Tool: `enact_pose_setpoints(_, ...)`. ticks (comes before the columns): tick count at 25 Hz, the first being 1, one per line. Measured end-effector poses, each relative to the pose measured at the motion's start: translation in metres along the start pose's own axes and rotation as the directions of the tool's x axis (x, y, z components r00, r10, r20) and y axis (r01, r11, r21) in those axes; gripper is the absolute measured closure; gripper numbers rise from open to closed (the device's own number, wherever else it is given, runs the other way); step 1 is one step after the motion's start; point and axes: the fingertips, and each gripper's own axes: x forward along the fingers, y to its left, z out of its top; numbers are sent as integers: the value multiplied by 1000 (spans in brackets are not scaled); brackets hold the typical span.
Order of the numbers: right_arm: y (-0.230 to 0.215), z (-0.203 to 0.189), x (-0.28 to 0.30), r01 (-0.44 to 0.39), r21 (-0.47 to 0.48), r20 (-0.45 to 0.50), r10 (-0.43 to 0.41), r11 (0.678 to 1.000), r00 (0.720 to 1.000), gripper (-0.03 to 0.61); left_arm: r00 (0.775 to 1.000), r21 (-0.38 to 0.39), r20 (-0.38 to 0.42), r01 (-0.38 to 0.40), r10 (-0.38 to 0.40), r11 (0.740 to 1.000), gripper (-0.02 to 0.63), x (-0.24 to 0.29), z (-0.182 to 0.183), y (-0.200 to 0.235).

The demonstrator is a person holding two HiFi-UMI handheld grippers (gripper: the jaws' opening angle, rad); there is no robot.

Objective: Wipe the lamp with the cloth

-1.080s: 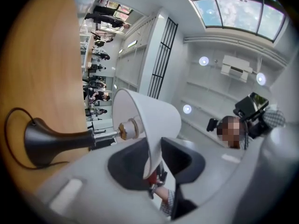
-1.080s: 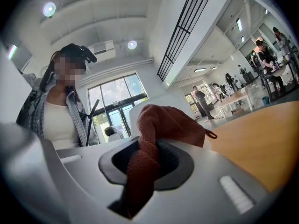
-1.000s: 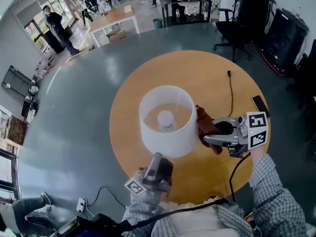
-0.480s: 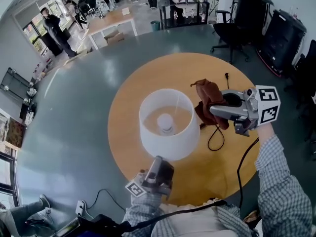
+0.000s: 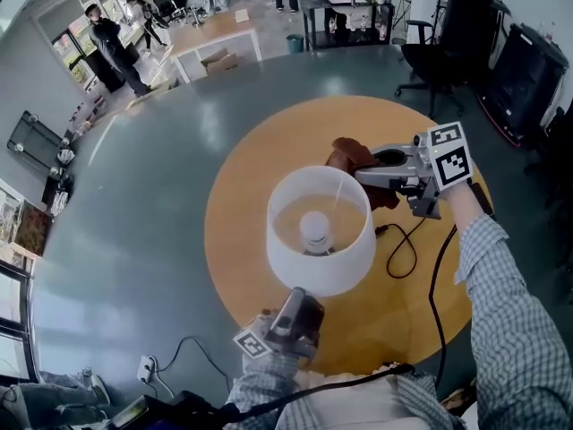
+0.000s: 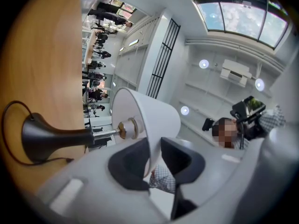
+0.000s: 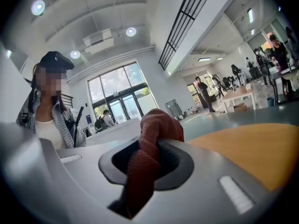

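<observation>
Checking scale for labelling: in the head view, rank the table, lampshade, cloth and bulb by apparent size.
1. table
2. lampshade
3. cloth, bunched and partly hidden
4. bulb

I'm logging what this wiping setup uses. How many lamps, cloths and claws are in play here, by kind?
lamp: 1
cloth: 1
claws: 2 (left claw clamped on the rim of the lamp's shade, right claw clamped on the cloth)
Total: 4
</observation>
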Motion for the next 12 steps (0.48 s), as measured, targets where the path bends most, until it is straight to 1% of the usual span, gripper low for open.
enact_pose_setpoints(2, -13, -14, -3, 18, 57, -14, -18, 998, 1000, 505, 1000, -15, 7, -5, 5, 1000, 534, 3, -4, 1)
enact_pose_setpoints(4, -21, -22, -6, 29, 104, -5, -29, 994, 1000, 506, 1000, -30, 26, -4, 5, 1000, 528, 6, -3, -1)
enact_pose_setpoints(6, -25, -23, -8, 33, 131, 18, -35, 991, 999, 506, 1000, -33, 24, -2, 3, 999, 482, 10, -5, -5)
enact_pose_setpoints(9, -25, -23, -9, 36, 143, 46, -43, 989, 998, 506, 1000, -45, -31, -5, 4, 999, 453, 17, -24, -9)
enact_pose_setpoints(12, -28, -24, -11, 46, 151, 58, -56, 988, 997, 506, 994, -67, -96, -48, 42, 997, 451, 29, -54, 5)
